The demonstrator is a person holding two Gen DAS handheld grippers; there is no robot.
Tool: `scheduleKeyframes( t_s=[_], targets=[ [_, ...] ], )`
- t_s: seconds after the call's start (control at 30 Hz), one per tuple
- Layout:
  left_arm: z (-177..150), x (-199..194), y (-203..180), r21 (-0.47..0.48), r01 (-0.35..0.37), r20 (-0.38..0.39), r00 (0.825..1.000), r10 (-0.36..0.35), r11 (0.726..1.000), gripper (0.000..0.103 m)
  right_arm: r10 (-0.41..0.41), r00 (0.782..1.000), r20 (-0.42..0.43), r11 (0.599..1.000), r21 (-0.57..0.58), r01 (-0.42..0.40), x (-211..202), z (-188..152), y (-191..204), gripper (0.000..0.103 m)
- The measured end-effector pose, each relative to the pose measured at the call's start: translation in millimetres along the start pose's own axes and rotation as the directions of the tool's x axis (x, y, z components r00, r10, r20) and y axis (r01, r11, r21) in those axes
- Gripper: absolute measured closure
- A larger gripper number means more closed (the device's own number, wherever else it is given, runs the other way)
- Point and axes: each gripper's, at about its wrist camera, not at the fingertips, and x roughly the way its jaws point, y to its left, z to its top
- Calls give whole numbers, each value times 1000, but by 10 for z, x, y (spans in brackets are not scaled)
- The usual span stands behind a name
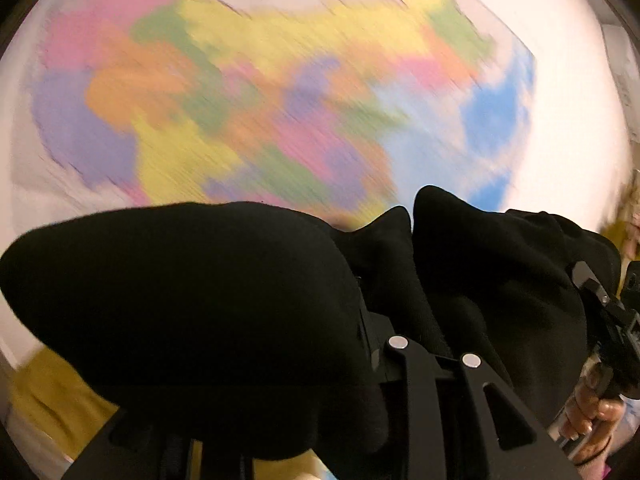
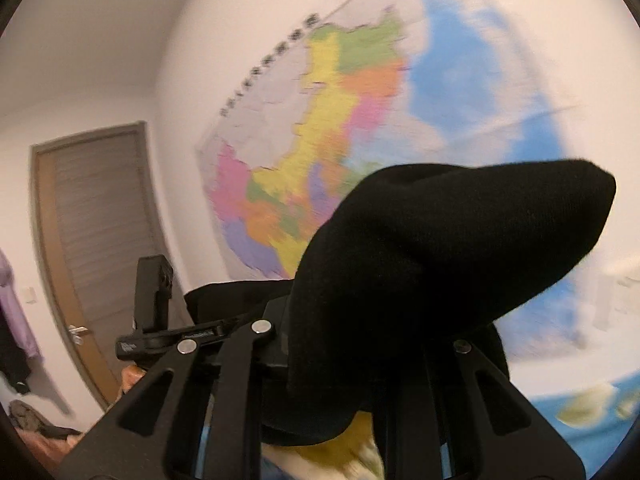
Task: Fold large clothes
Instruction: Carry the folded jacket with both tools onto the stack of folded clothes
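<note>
A black garment (image 1: 192,304) is held up in the air in front of a wall. In the left wrist view it drapes over my left gripper (image 1: 384,320) and hides the fingertips; the jaws are shut on the cloth. In the right wrist view the same black garment (image 2: 432,264) bunches over my right gripper (image 2: 360,344), which is shut on it, fingertips hidden. The right gripper (image 1: 612,320) and the hand holding it show at the right edge of the left wrist view. The left gripper (image 2: 156,316) shows at the lower left of the right wrist view.
A large coloured map (image 2: 320,152) hangs on the white wall straight ahead, blurred by motion. A brown door (image 2: 88,240) stands to the left, with purple and dark clothes (image 2: 12,320) hanging beside it. Yellow fabric (image 1: 52,400) lies below.
</note>
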Motion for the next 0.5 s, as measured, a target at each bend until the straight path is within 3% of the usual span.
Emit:
scheduleKeyframes(
  t_s=[0.1, 0.17, 0.23, 0.3, 0.37, 0.4, 0.43, 0.5],
  targets=[
    [97, -101, 439, -11, -105, 76, 992, 106, 994, 78, 109, 994, -15, 994, -7, -109, 595, -168, 112, 85],
    [2, -69, 889, 19, -194, 105, 976, 191, 981, 76, 141, 988, -65, 989, -30, -143, 1096, -536, 153, 85],
    [-247, 90, 1387, -36, -278, 64, 958, 280, 960, 75, 189, 965, -181, 981, 72, -178, 1535, -966, 55, 84],
    [-685, 355, 1989, -99, -381, -83, 924, 373, 919, 76, 188, 912, -364, 979, 138, -147, 1987, -1595, -12, 84],
    [-1089, 552, 2450, -170, -433, -239, 890, 389, 885, 76, 177, 848, -500, 981, 161, -110, 2216, -2081, -27, 83],
    [-1235, 595, 2602, -205, -443, -286, 880, 379, 873, 76, 174, 826, -536, 981, 172, -94, 2257, -2277, -36, 82],
    [-1398, 612, 2762, -253, -440, -322, 878, 354, 862, 73, 186, 830, -526, 975, 204, -89, 2229, -2336, -70, 78],
    [-1548, 533, 2910, -323, -388, -313, 904, 290, 863, 69, 228, 840, -493, 954, 286, -92, 2137, -2292, -151, 73]
  ],
)
